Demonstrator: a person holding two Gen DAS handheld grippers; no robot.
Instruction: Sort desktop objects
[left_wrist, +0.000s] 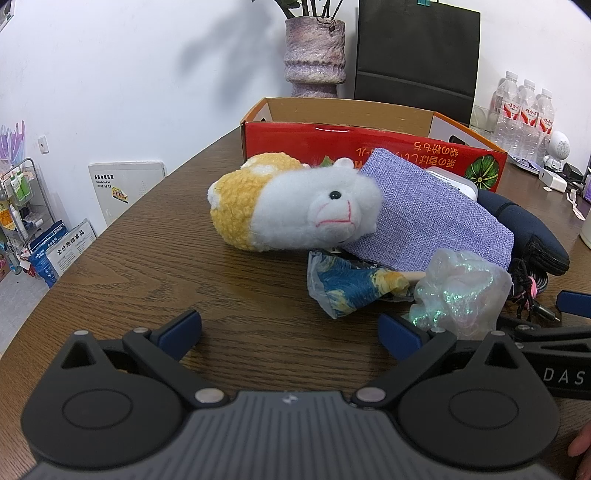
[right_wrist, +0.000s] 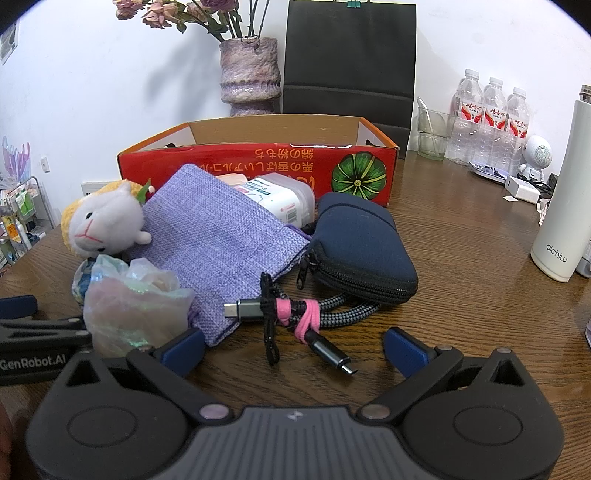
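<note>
Both hand-held grippers wide and empty before a tangled pile of desktop clutter

The left hand-held gripper (left_wrist: 290, 332) and right hand-held gripper (right_wrist: 293, 349) hover near the wooden surface (left_wrist: 147, 266). The plush toy (left_wrist: 295, 210), purple woven pouch (right_wrist: 221, 240), navy zip case (right_wrist: 362, 247) and braided USB cable (right_wrist: 332, 314) overlap just before the red cardboard box (right_wrist: 258, 166). Risk: lifting the pouch could drag the cable or spill the plastic container (right_wrist: 280, 199) resting on it.
</note>
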